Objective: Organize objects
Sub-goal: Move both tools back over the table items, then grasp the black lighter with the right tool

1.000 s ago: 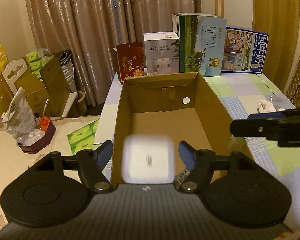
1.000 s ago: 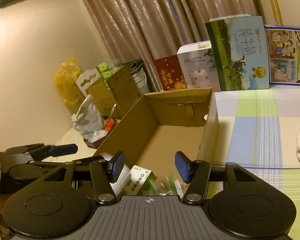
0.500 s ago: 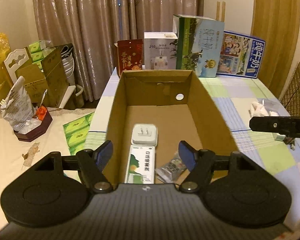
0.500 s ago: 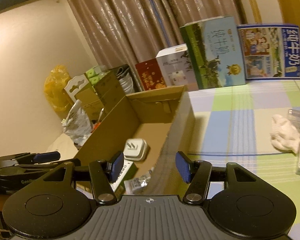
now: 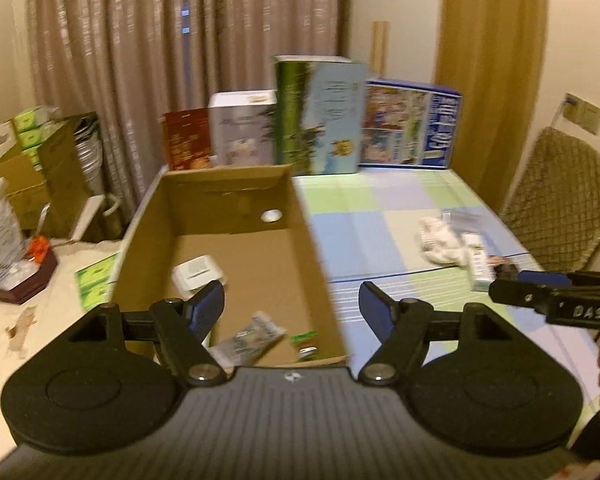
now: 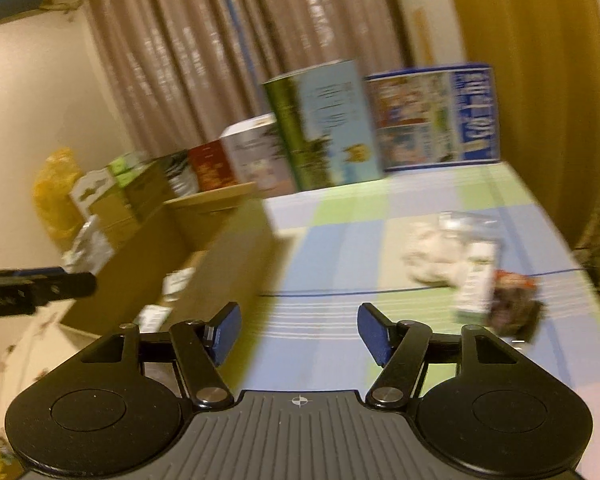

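An open cardboard box (image 5: pixel 312 264) stands on the checked tablecloth (image 5: pixel 380 240). In it lie a white charger (image 5: pixel 196 274) and a silver packet (image 5: pixel 252 336). On the cloth to the right lie a white crumpled cloth (image 5: pixel 440 240), a slim white carton (image 5: pixel 478 264) and a dark packet (image 6: pixel 514 304). My left gripper (image 5: pixel 292 308) is open and empty over the box's near right wall. My right gripper (image 6: pixel 300 328) is open and empty above the cloth, right of the box (image 6: pixel 220 256); it also shows in the left wrist view (image 5: pixel 540 300).
Milk cartons and gift boxes (image 5: pixel 320 116) line the table's far edge by the curtain. A quilted chair (image 5: pixel 560 196) stands at the right. Cardboard boxes and bags (image 5: pixel 32 168) crowd the floor at the left.
Both grippers have swung to the right, away from the box and towards the loose items on the cloth. The white charger dropped from my left gripper into the box.
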The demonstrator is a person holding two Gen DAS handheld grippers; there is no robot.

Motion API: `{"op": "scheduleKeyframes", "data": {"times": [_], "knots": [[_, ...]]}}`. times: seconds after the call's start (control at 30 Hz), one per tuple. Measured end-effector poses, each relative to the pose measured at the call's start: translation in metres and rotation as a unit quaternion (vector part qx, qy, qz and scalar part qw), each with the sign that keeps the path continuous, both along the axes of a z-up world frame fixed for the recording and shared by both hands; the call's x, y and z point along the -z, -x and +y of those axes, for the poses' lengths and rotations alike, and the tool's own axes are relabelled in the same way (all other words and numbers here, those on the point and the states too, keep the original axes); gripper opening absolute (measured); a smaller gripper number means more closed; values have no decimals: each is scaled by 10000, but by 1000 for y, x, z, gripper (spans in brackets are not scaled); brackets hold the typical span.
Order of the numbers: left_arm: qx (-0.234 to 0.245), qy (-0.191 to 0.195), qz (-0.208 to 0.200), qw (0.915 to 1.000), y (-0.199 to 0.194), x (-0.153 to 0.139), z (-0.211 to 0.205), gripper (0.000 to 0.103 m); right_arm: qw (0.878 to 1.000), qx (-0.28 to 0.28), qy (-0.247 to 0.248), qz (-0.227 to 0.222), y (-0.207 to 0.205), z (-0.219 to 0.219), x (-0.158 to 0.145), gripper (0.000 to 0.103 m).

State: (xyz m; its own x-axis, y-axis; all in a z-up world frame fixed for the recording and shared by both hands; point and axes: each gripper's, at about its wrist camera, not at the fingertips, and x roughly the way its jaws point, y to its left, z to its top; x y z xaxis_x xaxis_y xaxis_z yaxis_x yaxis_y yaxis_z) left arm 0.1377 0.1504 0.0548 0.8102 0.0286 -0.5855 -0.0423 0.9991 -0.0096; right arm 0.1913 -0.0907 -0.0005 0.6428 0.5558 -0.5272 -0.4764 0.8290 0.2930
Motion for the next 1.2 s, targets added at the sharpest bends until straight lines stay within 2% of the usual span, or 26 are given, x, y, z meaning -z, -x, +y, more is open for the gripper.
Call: {"op": "scheduleKeyframes", "data": {"times": [0.07,0.3,0.6,0.73,0.87,0.93,1.0,1.2], "knots": [[173,15,-29,9998,-6,-2,-19,72,9995,241,-190,96,-5,-21,-1,65],[703,63,-54,9975,-29,2,-82,75,9975,696,9,-91,-18,-67,0,67],[1162,80,65,9932,-66,36,-140,77,9934,1029,466,179,-44,-119,34,67],[1305,-22,195,9912,-82,62,-160,77,9929,815,804,319,-59,-130,49,67],[1426,-45,339,9892,-98,89,-175,77,9917,289,1217,283,-77,-131,63,68],[1488,-48,410,9880,-105,103,-180,77,9899,34,1400,200,-85,-131,71,74],[1542,-63,486,9868,-113,117,-184,77,9878,-160,1546,103,-92,-129,81,87],[1697,-27,715,9829,-140,144,-189,78,9793,-606,1931,-78,-122,-128,114,91]]}}
